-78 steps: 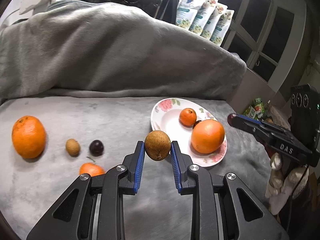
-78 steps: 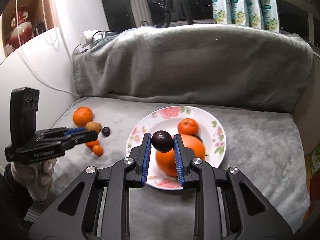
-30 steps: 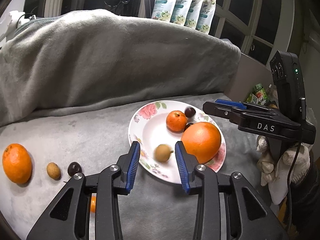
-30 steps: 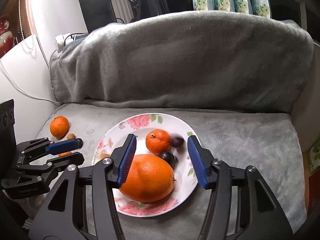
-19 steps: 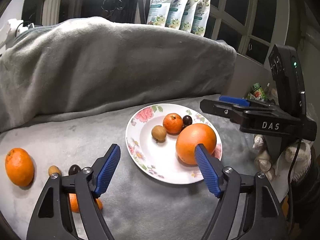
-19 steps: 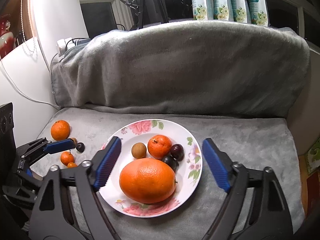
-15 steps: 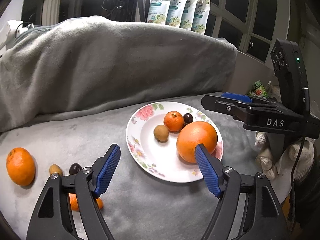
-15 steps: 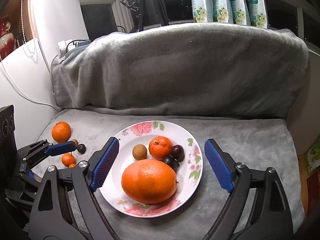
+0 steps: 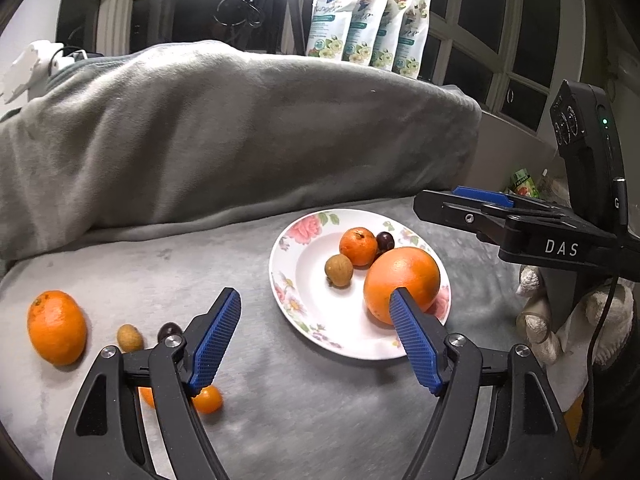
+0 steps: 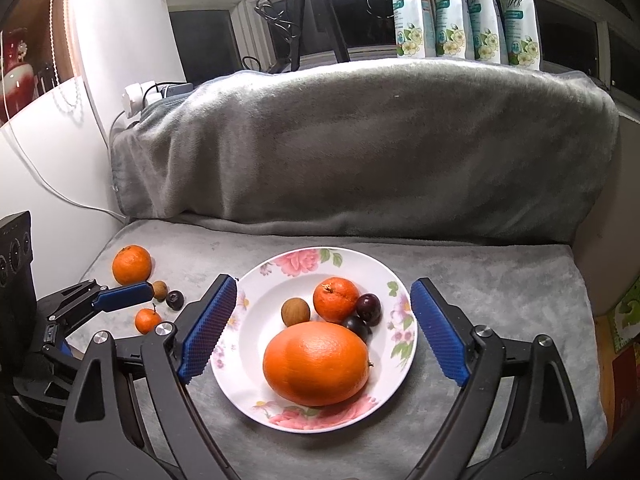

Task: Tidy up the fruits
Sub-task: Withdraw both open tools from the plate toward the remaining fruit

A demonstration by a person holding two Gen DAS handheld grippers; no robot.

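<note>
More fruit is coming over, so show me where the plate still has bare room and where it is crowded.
The plate is bare along its left half, between the flowered rim and the brown fruit. Its right and near side is crowded: big orange, small orange, two dark plums. The blanket right of the plate is bare too.

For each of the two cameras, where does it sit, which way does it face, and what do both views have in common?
Left wrist: sits on the left gripper, looking forward over the grey blanket toward the plate; its own jaws stand open, and the right gripper shows beside it.
Right wrist: sits on the right gripper, looking down at the plate; its jaws stand open, and the left gripper shows.
Shared: plate, big orange, blanket.
</note>
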